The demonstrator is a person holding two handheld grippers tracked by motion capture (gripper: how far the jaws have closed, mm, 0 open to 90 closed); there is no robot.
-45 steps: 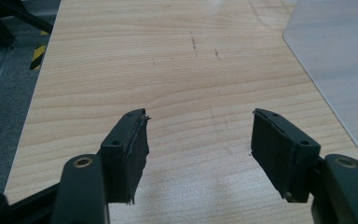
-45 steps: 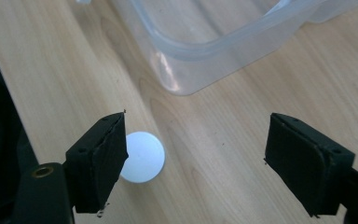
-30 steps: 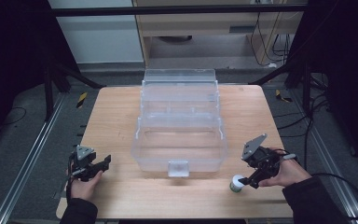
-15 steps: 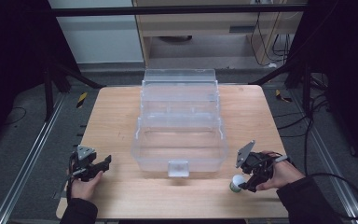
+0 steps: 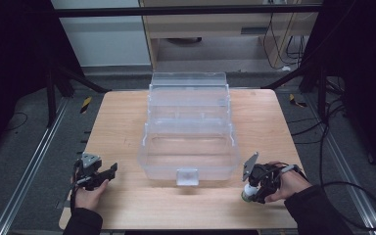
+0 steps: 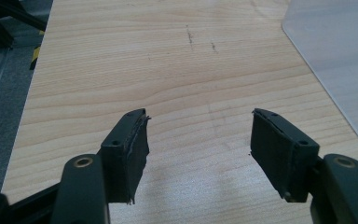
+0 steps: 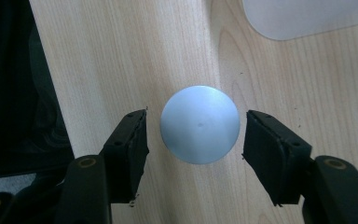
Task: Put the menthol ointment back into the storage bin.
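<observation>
A small white round container (image 5: 247, 192) stands on the wooden table near its front right edge. In the right gripper view it is a pale round top (image 7: 200, 124) seen from straight above. My right gripper (image 5: 252, 191) (image 7: 198, 117) points down over it, one jaw on each side. Its jaws have just been closing, and a thin gap still shows between each pad and the container. My left gripper (image 5: 106, 172) (image 6: 198, 114) rests at the front left of the table, open, with bare wood between its jaws.
A large clear plastic box (image 5: 188, 132) with stepped tiers and a front latch stands open in the middle of the table (image 5: 122, 122). Its corner shows in the left gripper view (image 6: 340, 60) and the right gripper view (image 7: 303, 14). The table's edge (image 7: 46, 93) is close beside the container.
My right gripper has come down over the small container and its jaws have narrowed around it. The left gripper has stayed where it was.
</observation>
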